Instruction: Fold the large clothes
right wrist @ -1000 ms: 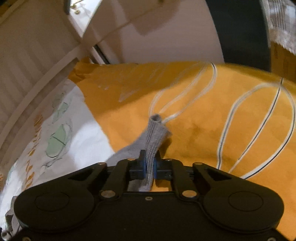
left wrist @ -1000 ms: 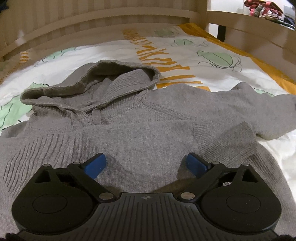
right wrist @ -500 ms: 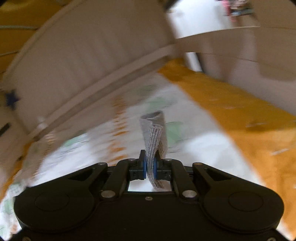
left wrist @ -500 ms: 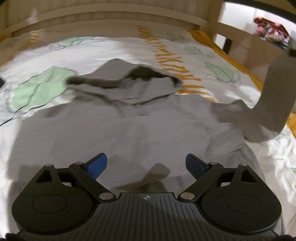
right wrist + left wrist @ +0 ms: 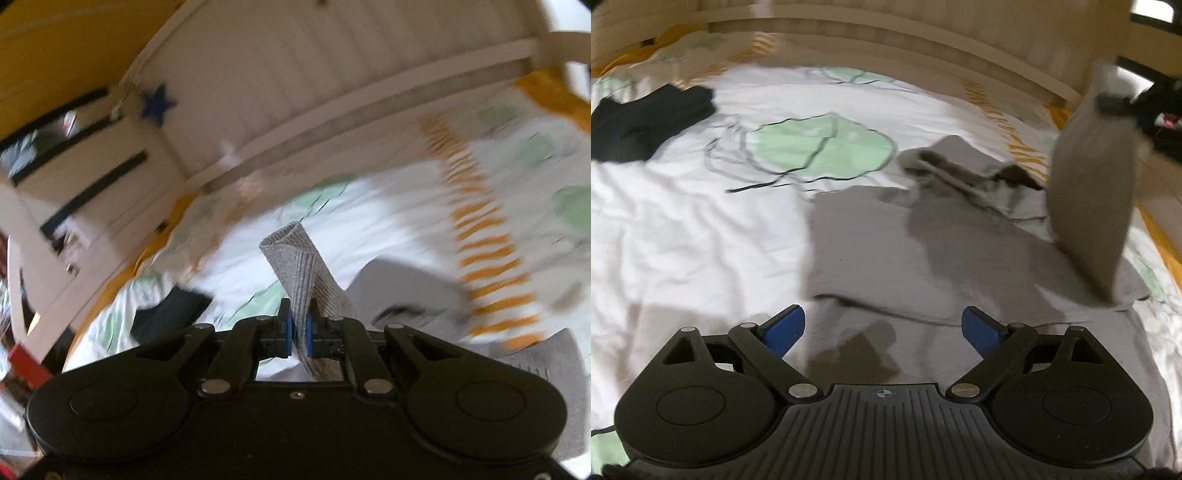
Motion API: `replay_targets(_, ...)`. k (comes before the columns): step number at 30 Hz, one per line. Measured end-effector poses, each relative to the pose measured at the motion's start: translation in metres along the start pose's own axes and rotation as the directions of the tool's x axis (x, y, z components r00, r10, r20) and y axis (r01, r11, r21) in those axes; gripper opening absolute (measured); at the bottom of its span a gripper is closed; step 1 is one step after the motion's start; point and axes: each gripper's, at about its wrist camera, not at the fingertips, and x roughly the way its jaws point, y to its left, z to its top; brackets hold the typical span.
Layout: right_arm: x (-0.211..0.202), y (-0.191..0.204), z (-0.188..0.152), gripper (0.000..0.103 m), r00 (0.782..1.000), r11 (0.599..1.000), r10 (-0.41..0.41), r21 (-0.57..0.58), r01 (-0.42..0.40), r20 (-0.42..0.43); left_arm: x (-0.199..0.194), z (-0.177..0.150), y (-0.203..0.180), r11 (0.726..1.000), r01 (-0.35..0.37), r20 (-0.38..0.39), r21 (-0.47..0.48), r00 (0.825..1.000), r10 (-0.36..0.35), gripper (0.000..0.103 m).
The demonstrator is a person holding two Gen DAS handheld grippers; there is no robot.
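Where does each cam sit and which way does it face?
Left wrist: on the left tongs, angled down over the bed at the grey hoodie; own blue pads stand apart with nothing between them, and the right tongs show at the far right lifting the sleeve.
Right wrist: on the right tongs, facing across the bed toward the headboard; own pads are shut on the sleeve cuff.
Shared: hoodie, sleeve, patterned sheet, a dark garment, headboard.

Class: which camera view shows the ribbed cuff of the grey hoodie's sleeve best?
The right wrist view: the ribbed cuff sits sharp and close, pinched in the right gripper. The left wrist view shows only the blurred sleeve hanging at right.
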Motion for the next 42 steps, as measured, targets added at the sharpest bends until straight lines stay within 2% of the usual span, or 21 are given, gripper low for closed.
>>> replay_targets(3, 0.039, 0.023, -0.036, 0.014, 0.998, 0.999, -0.010, -0.042, 0.008, -0.058, -0.004, -0.004, 0.018, 0.999, 0.004, -0.002, -0.047, 1.000, -0.004, 0.093)
replay_targets(6, 0.068, 0.026, -0.065, 0.015, 0.994, 0.998, -0.023, -0.063, 0.016, -0.110, -0.004, -0.005, 0.029, 0.997, 0.021, -0.008, -0.074, 1.000, -0.021, 0.093)
replay_targets(7, 0.075, 0.027, -0.075, 0.017, 0.992, 0.997, -0.029, -0.077, 0.019, -0.125, -0.003, -0.004, 0.030, 0.997, 0.024, -0.009, -0.076, 1.000, -0.025, 0.093)
replay_targets(8, 0.080, 0.028, -0.085, 0.023, 0.990, 0.996, -0.025, -0.090, 0.012, -0.141, -0.004, -0.003, 0.031, 0.997, 0.029, -0.007, -0.076, 1.000, -0.029, 0.093)
replay_targets(10, 0.079, 0.029, -0.096, 0.025, 0.987, 0.994, -0.014, -0.107, -0.003, -0.160, -0.004, -0.002, 0.032, 0.997, 0.038, 0.000, -0.071, 0.999, -0.039, 0.093)
replay_targets(12, 0.074, 0.027, -0.102, 0.061, 0.988, 0.992, 0.000, -0.124, -0.019, -0.155, -0.005, 0.000, 0.030, 0.997, 0.050, 0.011, -0.063, 0.999, -0.049, 0.093)
replay_targets(13, 0.066, 0.024, -0.104, 0.066, 0.990, 0.991, 0.002, -0.131, -0.021, -0.144, -0.006, 0.002, 0.027, 0.997, 0.058, 0.017, -0.057, 0.998, -0.057, 0.093)
replay_targets(16, 0.046, 0.008, -0.102, 0.067, 0.993, 0.988, -0.025, -0.155, 0.008, -0.111, 0.000, 0.010, 0.017, 0.996, 0.079, 0.027, -0.045, 0.997, -0.078, 0.093)
replay_targets(21, 0.022, -0.027, -0.107, 0.067, 0.985, 0.973, -0.144, -0.198, 0.122, -0.099, 0.022, 0.021, -0.006, 0.993, 0.111, 0.021, -0.030, 0.994, -0.111, 0.093)
replay_targets(25, 0.000, -0.062, -0.117, 0.067, 0.963, 0.950, -0.250, -0.219, 0.224, -0.101, 0.044, 0.023, -0.015, 0.997, 0.066, -0.001, -0.031, 0.998, -0.066, 0.092)
replay_targets(28, -0.009, -0.081, -0.127, 0.066, 0.948, 0.933, -0.302, -0.235, 0.272, -0.102, 0.058, 0.024, -0.015, 0.998, 0.050, -0.022, -0.048, 0.998, -0.051, 0.092)
replay_targets(30, -0.011, -0.087, -0.136, 0.066, 0.946, 0.926, -0.312, -0.252, 0.280, -0.094, 0.066, 0.025, -0.015, 0.997, 0.049, -0.034, -0.057, 0.998, -0.051, 0.091)
replay_targets(31, -0.014, -0.090, -0.141, 0.066, 0.949, 0.926, -0.305, -0.258, 0.275, -0.083, 0.069, 0.025, -0.016, 0.997, 0.055, -0.041, -0.061, 0.998, -0.057, 0.084)
replay_targets(32, -0.016, -0.090, -0.146, 0.068, 0.953, 0.924, -0.297, -0.272, 0.269, -0.067, 0.071, 0.025, -0.016, 0.996, 0.063, -0.044, -0.064, 0.997, -0.066, 0.067)
replay_targets(33, -0.017, -0.089, -0.150, 0.071, 0.955, 0.919, -0.293, -0.290, 0.266, -0.055, 0.071, 0.025, -0.018, 0.997, 0.057, -0.047, -0.061, 0.997, -0.059, 0.055)
replay_targets(34, -0.017, -0.086, -0.155, 0.073, 0.955, 0.911, -0.293, -0.315, 0.265, -0.043, 0.070, 0.025, -0.021, 0.998, 0.046, -0.042, -0.046, 0.998, -0.048, 0.032)
replay_targets(35, -0.017, -0.081, -0.161, 0.078, 0.955, 0.898, -0.296, -0.350, 0.268, -0.029, 0.068, 0.025, -0.024, 0.998, 0.058, -0.037, -0.030, 0.998, -0.059, 0.019)
replay_targets(37, -0.016, -0.074, -0.169, 0.085, 0.956, 0.877, -0.294, -0.402, 0.263, -0.017, 0.062, 0.027, -0.032, 0.996, 0.084, -0.014, 0.003, 0.996, -0.084, 0.015)
replay_targets(39, -0.020, -0.065, -0.172, 0.086, 0.961, 0.864, -0.278, -0.436, 0.252, 0.006, 0.050, 0.031, -0.042, 0.995, 0.083, 0.021, 0.047, 0.996, -0.084, 0.015)
replay_targets(42, -0.032, -0.061, -0.172, 0.086, 0.970, 0.873, -0.239, -0.429, 0.233, 0.041, 0.027, 0.048, -0.054, 0.991, 0.125, 0.083, 0.053, 0.988, -0.129, 0.015)
